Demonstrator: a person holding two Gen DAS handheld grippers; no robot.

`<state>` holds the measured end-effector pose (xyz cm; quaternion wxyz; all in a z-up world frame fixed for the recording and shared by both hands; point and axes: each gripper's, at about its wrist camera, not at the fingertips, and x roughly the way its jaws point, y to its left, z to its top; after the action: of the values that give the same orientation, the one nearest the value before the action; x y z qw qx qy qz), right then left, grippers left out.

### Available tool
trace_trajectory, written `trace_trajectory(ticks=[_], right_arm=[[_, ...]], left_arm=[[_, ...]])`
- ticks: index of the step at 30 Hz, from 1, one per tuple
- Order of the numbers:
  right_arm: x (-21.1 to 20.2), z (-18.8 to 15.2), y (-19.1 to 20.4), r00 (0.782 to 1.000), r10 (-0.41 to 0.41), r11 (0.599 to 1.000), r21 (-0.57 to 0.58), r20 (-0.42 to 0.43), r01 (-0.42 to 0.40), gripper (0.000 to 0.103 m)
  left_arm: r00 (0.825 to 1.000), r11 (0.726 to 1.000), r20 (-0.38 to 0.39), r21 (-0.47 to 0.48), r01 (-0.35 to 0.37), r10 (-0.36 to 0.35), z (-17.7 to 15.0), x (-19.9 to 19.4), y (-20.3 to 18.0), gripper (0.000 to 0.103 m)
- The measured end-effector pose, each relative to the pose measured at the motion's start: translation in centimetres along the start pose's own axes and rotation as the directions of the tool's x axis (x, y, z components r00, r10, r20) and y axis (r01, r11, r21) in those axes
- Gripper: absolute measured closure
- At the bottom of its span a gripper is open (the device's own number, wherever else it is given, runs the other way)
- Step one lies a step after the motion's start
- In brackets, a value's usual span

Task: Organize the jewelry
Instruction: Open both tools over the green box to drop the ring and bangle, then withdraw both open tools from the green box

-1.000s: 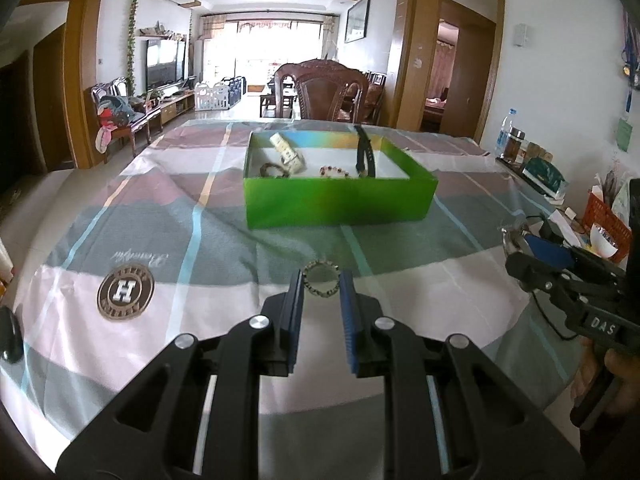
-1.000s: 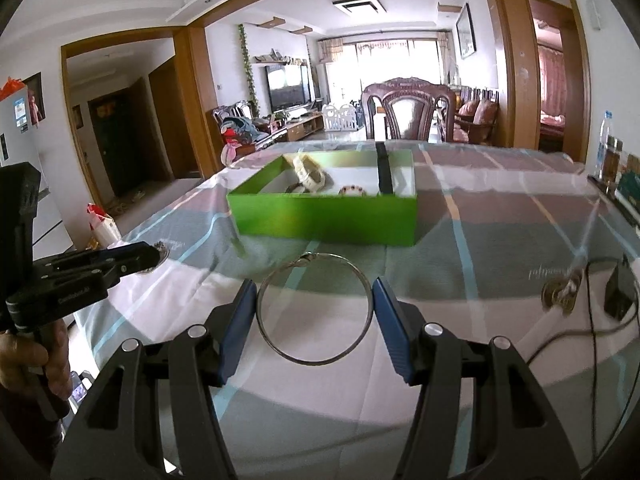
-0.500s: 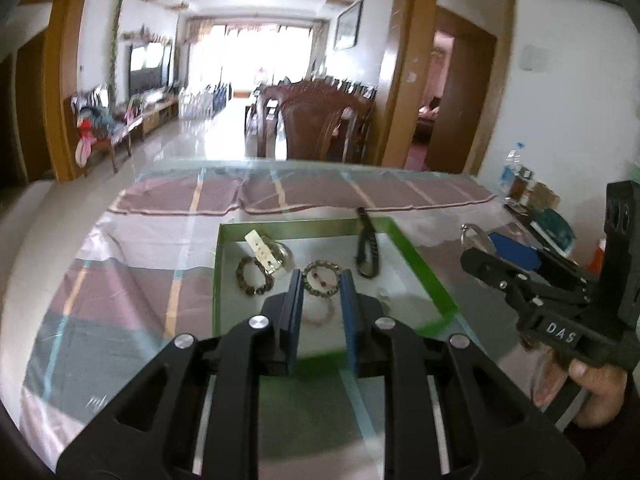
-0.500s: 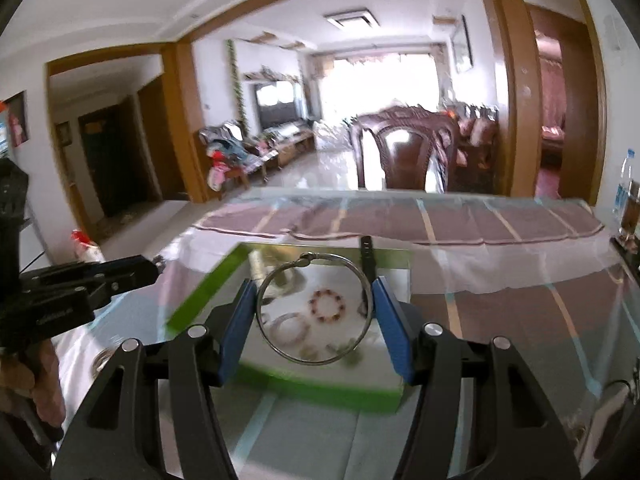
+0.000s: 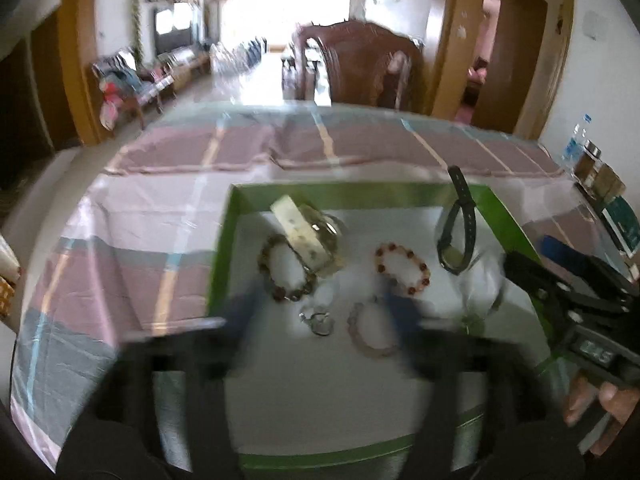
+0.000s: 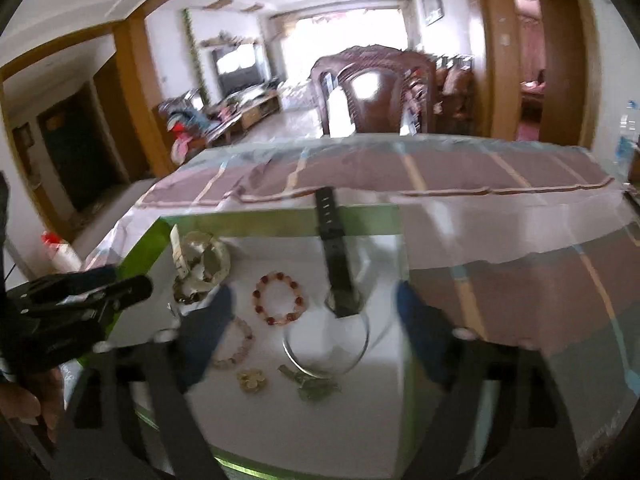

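A green box [image 5: 224, 240] with a white floor holds the jewelry; it also shows in the right wrist view [image 6: 138, 248]. My left gripper [image 5: 324, 312] is open and blurred above the box. Below it lie a small dark ring [image 5: 318, 320], a pink bead bracelet [image 5: 370, 334], a brown bead bracelet [image 5: 284, 276] and a red bead bracelet [image 5: 402, 268]. My right gripper [image 6: 314, 312] is open over the box. A large silver hoop [image 6: 326, 350] lies on the box floor below it, beside a black watch [image 6: 338, 264].
A cream watch [image 5: 304, 236] lies at the box's back left. A gold flower piece [image 6: 250, 380] and a greenish chain [image 6: 316, 388] lie near the front. A striped cloth [image 5: 160, 280] covers the table. Bottles [image 5: 588, 160] stand at the right edge. A wooden chair [image 6: 372, 92] stands behind the table.
Both grippers moved forward over the box and opened. The bead bracelet left the left gripper and the silver hoop left the right gripper; the hoop now lies in the box.
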<state>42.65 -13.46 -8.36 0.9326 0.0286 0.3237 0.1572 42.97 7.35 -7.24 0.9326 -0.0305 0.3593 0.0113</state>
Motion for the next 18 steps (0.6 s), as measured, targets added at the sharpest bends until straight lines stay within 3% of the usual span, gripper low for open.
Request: trace_trajectory(ticks=[2, 7, 12, 18], right_arm=[[-2.5, -0.4, -0.4, 0.998, -0.01, 1.0, 0.018, 0.067, 0.009, 0.007], [-10.5, -3.2, 0.0, 0.985, 0.009, 1.0, 0.018, 0.174, -0.012, 0.003], [-17.3, -7.5, 2.1, 0.989, 0.012, 0.998, -0.057, 0.148, -0.004, 0.003], [-22.8, -12.8, 3.9, 0.994, -0.025, 0.999, -0.031, 0.109, 0.028, 0.003]], left_arm=[[0.997, 1.0, 0.069, 0.005, -0.027, 0.027, -0.8, -2.1, 0.1, 0.01], [0.991, 1.0, 0.135, -0.019, 0.014, -0.011, -3.9, -8.3, -0.1, 0.004], [0.989, 1.0, 0.144, 0.025, 0.017, -0.02, -8.9, -14.7, -1.3, 0.004], [0.991, 0.997, 0.112, -0.001, 0.074, -0.074, -15.0, -21.1, -2.1, 0.004]])
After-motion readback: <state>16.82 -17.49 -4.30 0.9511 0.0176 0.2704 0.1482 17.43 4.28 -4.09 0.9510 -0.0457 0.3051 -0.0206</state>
